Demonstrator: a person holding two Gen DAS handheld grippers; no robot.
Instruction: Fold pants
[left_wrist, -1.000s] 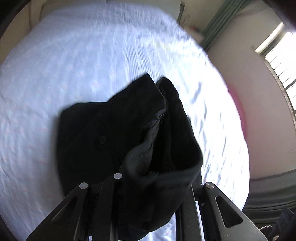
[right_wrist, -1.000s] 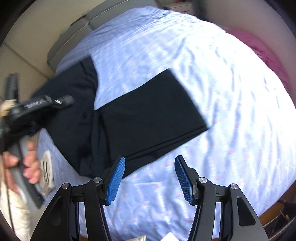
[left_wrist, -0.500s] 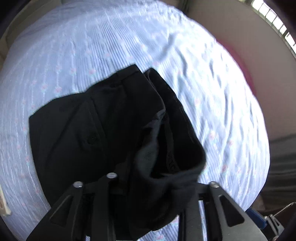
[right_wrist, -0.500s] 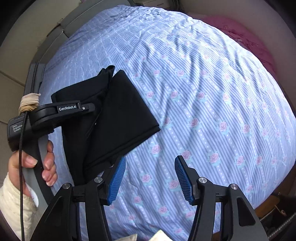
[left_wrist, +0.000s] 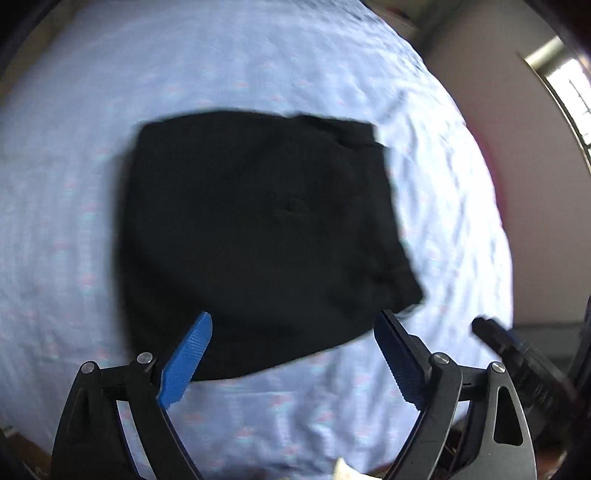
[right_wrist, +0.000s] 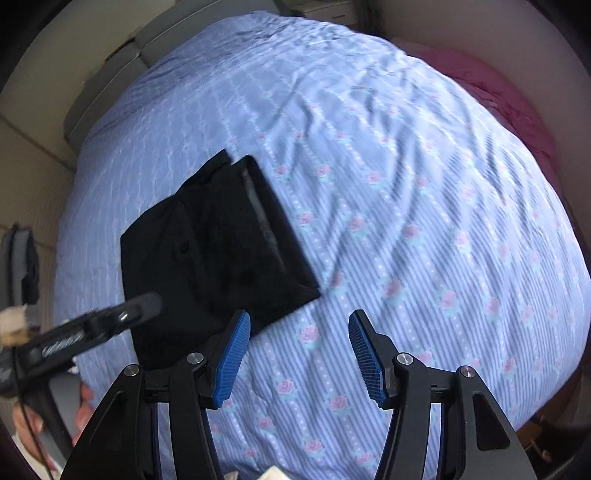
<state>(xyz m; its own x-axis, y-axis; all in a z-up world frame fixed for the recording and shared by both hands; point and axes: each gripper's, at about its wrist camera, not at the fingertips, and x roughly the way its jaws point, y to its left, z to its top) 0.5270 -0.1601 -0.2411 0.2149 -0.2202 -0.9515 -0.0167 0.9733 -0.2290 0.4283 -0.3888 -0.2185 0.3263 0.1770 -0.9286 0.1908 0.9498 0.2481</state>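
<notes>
The black pants (left_wrist: 258, 229) lie folded into a compact rectangle on the blue flowered bedsheet (left_wrist: 74, 147). My left gripper (left_wrist: 293, 343) hovers over their near edge, its jaws opening wide, with nothing between the blue pads. In the right wrist view the folded pants (right_wrist: 218, 251) lie left of centre, waistband edge toward the right. My right gripper (right_wrist: 299, 343) stands open above bare sheet, just right of the pants' near corner, holding nothing. The left gripper's black body (right_wrist: 92, 328) shows at the lower left, with a hand (right_wrist: 79, 417) on its handle.
The bedsheet (right_wrist: 406, 221) stretches wide to the right of the pants. A pink blanket (right_wrist: 509, 107) lies at the bed's far right edge. A pale headboard (right_wrist: 110, 74) sits beyond. A window (left_wrist: 569, 92) and wall stand to the right.
The left gripper let go of the pants' bunched waist; the cloth dropped flat onto the fold and the jaws spread. The right gripper drifted closer to the pants, still open.
</notes>
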